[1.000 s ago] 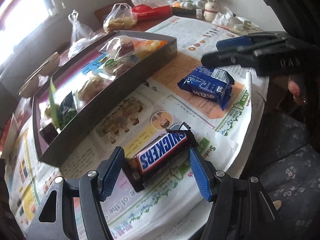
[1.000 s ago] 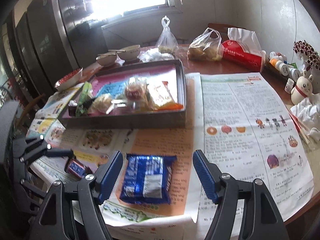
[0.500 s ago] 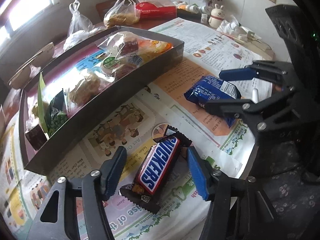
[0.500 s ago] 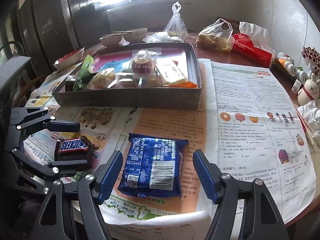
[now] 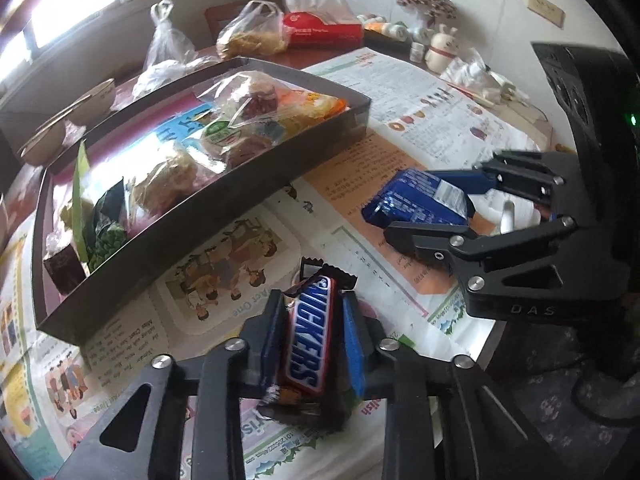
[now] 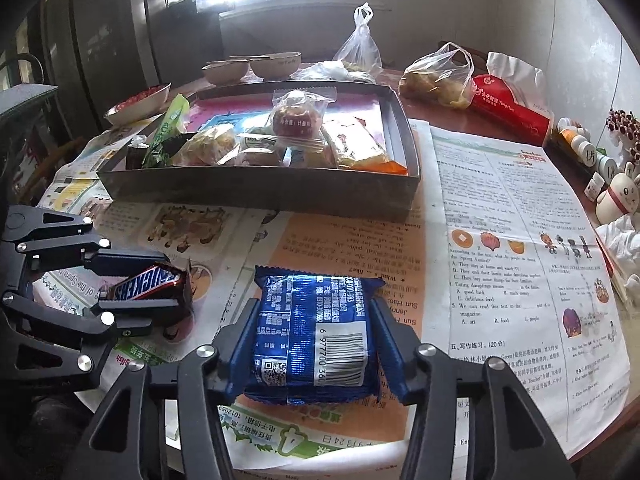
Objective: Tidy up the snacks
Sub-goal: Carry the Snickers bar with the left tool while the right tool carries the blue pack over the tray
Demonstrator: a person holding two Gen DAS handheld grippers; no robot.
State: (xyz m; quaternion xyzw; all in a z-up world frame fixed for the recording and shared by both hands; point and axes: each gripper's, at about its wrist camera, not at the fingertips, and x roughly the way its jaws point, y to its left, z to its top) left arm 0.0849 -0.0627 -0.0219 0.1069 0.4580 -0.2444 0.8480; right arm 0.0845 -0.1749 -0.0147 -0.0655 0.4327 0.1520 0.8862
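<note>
Left wrist view: The left hand-held gripper is closed on the Snickers bar. Both blue pads press the long sides of the wrapper, and the bar runs lengthwise between the fingers above the newspaper that covers the bench. The jaws have just been closing, with the bar between them. Beyond the bar, the dark tray lies on the newspaper and holds several wrapped snacks. To the right, the right hand-held gripper enters from the side with the blue snack packet between its fingers. At the far edge of the bench are a red tissue pack, clear plastic bags and a rabbit figurine.

Right wrist view: The right hand-held gripper has its two blue pads against the left and right edges of the blue snack packet. The packet lies flat on the newspaper, barcode side up, near the front edge of the bench. The jaws have just been closing, with the packet between them. To the left, the left hand-held gripper clamps the Snickers bar, well apart from the packet. The tray lies behind both, with the packaged snacks gathered along its near wall. Two bowls stand behind the tray.
</note>
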